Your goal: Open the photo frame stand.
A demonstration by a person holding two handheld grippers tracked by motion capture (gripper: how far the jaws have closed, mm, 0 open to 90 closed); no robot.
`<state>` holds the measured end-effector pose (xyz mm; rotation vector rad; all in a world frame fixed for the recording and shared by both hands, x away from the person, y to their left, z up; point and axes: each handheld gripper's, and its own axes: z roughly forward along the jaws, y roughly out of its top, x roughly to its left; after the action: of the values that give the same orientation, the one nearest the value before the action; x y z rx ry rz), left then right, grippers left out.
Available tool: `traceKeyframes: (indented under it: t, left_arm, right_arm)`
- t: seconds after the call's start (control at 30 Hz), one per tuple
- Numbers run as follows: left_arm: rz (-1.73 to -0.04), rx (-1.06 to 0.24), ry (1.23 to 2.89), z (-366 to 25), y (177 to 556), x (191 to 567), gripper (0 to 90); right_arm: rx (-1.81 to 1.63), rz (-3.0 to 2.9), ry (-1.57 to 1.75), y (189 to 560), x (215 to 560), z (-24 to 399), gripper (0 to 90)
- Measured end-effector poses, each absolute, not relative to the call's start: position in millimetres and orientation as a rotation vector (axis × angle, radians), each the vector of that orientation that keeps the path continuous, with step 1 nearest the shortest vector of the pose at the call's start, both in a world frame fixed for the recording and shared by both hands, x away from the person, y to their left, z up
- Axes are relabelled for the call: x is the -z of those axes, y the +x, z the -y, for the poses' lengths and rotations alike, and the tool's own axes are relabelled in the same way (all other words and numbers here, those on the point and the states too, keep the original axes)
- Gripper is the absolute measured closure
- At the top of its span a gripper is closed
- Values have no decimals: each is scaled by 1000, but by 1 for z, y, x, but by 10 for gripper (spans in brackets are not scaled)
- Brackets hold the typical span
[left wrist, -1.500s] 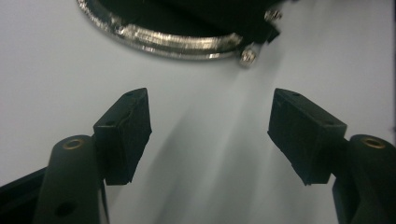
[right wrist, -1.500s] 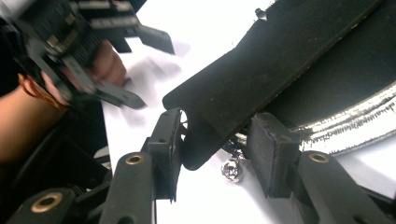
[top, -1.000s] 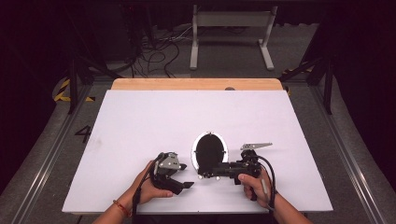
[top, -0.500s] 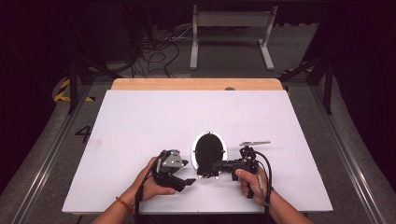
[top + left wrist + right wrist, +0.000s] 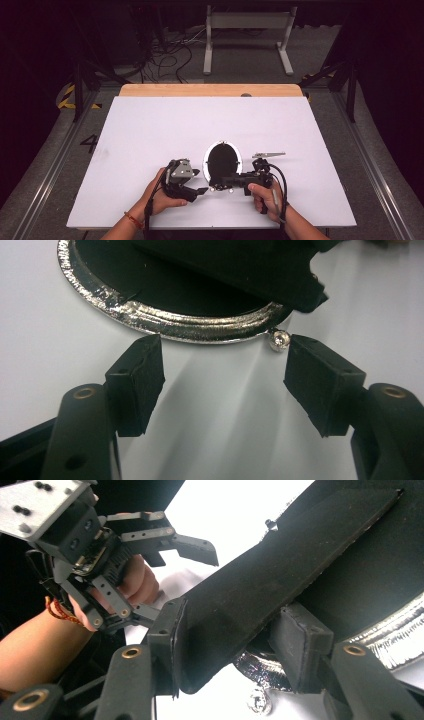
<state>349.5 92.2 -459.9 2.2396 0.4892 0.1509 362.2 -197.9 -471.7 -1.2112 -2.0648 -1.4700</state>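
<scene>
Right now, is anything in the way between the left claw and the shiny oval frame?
Nothing visible: bare white table lies between the open left claw and the frame's silver rim.

A black oval frame with a shiny silver rim lies on a plain white table. Both the left gripper and right gripper are black, the left topped with grey metal. A red-orange band circles the left wrist.
</scene>
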Motion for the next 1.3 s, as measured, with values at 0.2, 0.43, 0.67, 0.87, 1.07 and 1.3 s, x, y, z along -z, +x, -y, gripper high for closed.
traceKeyframes:
  t: [0.2,0.43,0.67,0.87,1.07,1.3]
  left_arm:
    - [-516,-146,2203,-98,353,458,322]
    - [-560,-141,2167,-101,359,455,313]
    - [-591,-140,2204,-98,370,453,287]
    - [-626,-86,2224,-92,382,457,246]
    - [-655,-59,2222,-90,388,462,238]
    - [-621,-5,2220,-89,392,463,249]
  right_arm:
    - [1473,2098,-1184,362,472,197,530]
    - [1488,2149,-1155,361,470,196,537]
    - [1521,2235,-1082,357,467,193,570]
    - [1540,2281,-1040,356,466,192,571]
    - [1559,2336,-995,353,464,190,571]
    - [1583,2424,-920,347,459,187,572]
